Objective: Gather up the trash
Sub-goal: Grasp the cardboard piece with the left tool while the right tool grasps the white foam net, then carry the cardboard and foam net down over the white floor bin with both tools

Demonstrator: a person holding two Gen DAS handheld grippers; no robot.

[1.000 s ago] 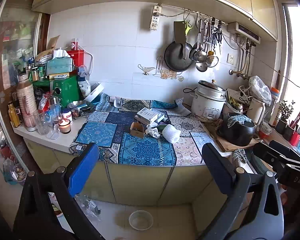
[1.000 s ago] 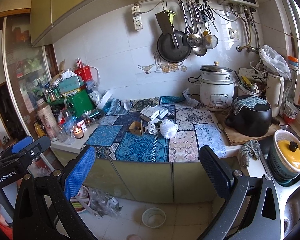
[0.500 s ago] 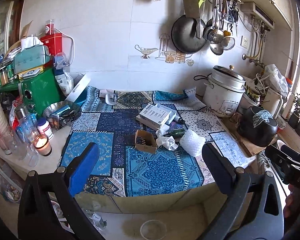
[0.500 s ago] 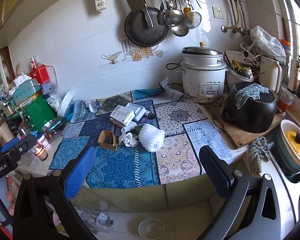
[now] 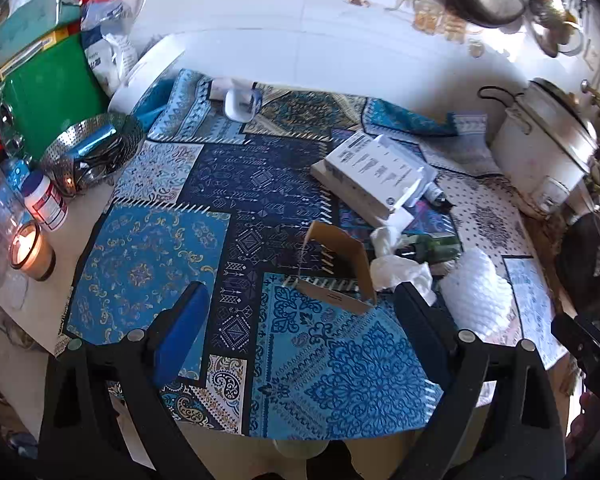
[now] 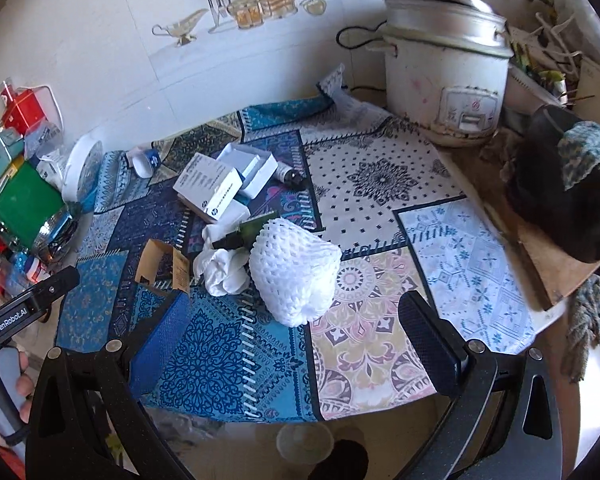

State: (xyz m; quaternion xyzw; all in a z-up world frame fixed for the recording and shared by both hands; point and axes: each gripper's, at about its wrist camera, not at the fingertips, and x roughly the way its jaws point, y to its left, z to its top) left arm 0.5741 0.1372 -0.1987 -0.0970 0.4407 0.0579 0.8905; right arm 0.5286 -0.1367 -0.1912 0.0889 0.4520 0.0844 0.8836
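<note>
Your left gripper [image 5: 300,332] hangs over the front edge of the patterned cloth [image 5: 340,372] with its jaws spread wide and nothing between them; the small brown cardboard box [image 5: 336,264] lies just beyond its fingertips. Your right gripper [image 6: 300,336] is likewise spread apart and empty, with the white foam net [image 6: 296,272] sitting just ahead of it on the cloth. The trash is clustered mid-counter: the crumpled white tissue [image 6: 222,270] touches the foam net's left side, a dark green bottle [image 6: 246,234] lies behind both, and the white cartons [image 6: 220,188] are stacked further back. A rice cooker [image 6: 444,68] stands at the rear right, well apart from the pile.
</note>
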